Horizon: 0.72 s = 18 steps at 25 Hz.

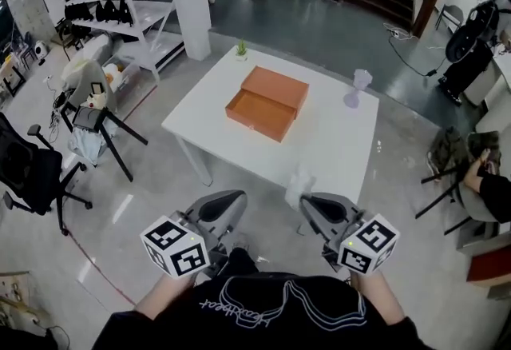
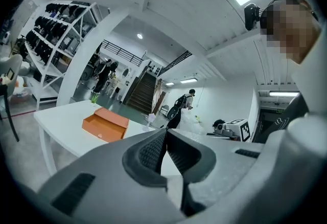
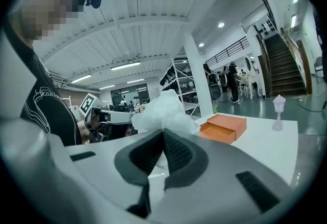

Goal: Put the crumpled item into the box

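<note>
Both hand-held grippers hung low, close to the person's body and short of the near edge of the white counter (image 1: 335,153). The right hand-held gripper (image 3: 163,135) had its jaws pressed together on a crumpled white sheet of thin paper or plastic (image 3: 162,109), pinching its lower part so that the rest puffed up above and beyond the tips. The left hand-held gripper (image 2: 166,136) was closed too, pad against pad, with nothing between them. By the look of it, the pick-up was done and the delivery had not begun. The orange cardboard box (image 1: 267,103), a flat drawer-type box pulled open with its tray exposed, sat well ahead of both tips, out on the middle of the counter and nothing was inside it. From the right hand-held gripper it lay forward and slightly to the left, well apart from the held sheet. What remained, as I judged it, was to carry the sheet forward over the open tray, lower it in and let the jaws part.
</note>
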Each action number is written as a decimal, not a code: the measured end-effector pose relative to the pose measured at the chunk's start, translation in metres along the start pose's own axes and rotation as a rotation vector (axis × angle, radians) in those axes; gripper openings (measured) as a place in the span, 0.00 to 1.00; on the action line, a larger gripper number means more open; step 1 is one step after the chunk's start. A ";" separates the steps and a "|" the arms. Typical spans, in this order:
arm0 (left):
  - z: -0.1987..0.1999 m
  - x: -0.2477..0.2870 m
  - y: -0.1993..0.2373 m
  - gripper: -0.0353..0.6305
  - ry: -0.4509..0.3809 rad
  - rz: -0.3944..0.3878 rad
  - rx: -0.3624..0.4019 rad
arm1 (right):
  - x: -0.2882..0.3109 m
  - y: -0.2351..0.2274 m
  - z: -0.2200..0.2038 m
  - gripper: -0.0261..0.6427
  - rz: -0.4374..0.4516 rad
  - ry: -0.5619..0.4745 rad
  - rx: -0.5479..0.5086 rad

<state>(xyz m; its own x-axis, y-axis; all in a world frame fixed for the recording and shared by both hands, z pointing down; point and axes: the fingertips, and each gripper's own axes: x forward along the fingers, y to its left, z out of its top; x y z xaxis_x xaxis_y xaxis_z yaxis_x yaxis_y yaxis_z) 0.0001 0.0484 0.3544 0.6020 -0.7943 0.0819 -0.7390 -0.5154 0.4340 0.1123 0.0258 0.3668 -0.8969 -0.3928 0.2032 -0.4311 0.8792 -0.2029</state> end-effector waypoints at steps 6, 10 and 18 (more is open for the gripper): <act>0.037 0.028 0.075 0.06 0.031 -0.028 -0.015 | 0.070 -0.038 0.020 0.05 -0.054 0.026 0.020; 0.052 0.045 0.122 0.06 0.063 -0.046 -0.007 | 0.114 -0.061 0.028 0.05 -0.080 0.045 0.026; 0.059 0.077 0.191 0.06 0.119 -0.085 -0.004 | 0.171 -0.105 0.029 0.05 -0.158 0.061 0.020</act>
<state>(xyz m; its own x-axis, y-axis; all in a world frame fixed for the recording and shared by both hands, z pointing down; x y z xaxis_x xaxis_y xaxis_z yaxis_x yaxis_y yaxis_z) -0.1127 -0.1298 0.3909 0.6940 -0.7041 0.1503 -0.6828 -0.5774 0.4478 0.0015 -0.1419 0.3953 -0.8105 -0.5079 0.2917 -0.5684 0.8021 -0.1829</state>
